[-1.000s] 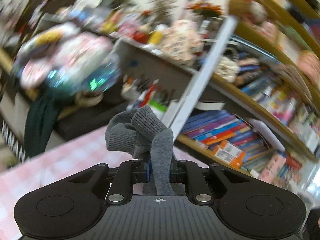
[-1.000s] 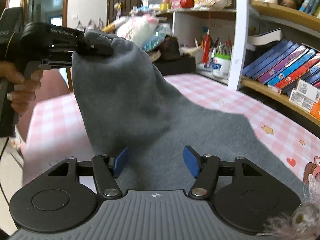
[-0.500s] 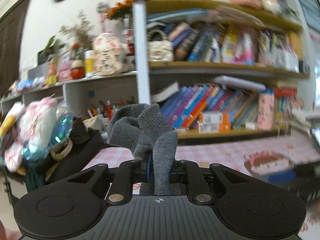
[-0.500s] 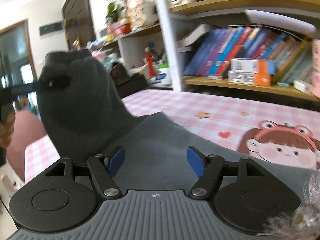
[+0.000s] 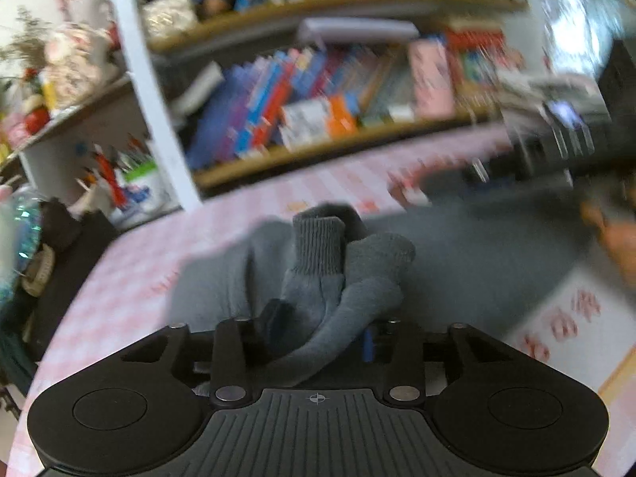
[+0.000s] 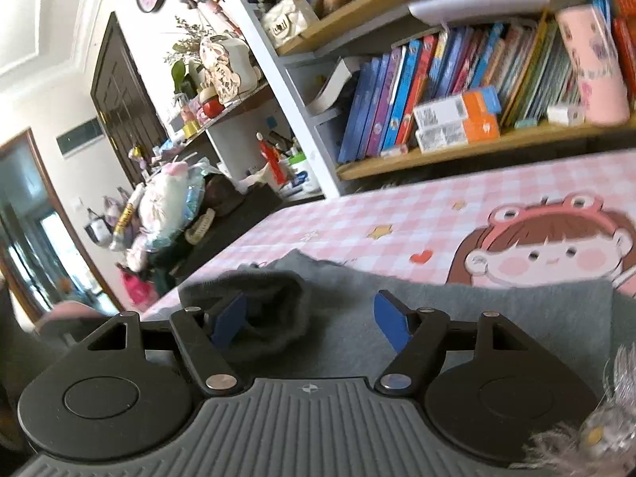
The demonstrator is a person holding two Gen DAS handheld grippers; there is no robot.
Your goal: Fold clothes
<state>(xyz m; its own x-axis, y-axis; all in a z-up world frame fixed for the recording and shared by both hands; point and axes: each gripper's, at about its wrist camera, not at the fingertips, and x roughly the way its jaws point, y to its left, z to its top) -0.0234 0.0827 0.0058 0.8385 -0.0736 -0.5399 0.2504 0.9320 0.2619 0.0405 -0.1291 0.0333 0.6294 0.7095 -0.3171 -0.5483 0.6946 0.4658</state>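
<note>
Left wrist view showed the left gripper (image 5: 318,334), jaws just opening, with the grey sweater's ribbed cuff (image 5: 318,250) bunched loosely between them, draping onto the pink-checked bench (image 5: 131,278). Right gripper (image 6: 310,318) stood spread and empty, the cuff heap (image 6: 270,302) just left of centre, nearest it.

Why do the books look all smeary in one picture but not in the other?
In the left wrist view the books and the right side are smeared by motion blur, while the grey garment near the gripper stays fairly sharp. In the right wrist view the books are much clearer, though the shelves bend from the fisheye lens.
</note>
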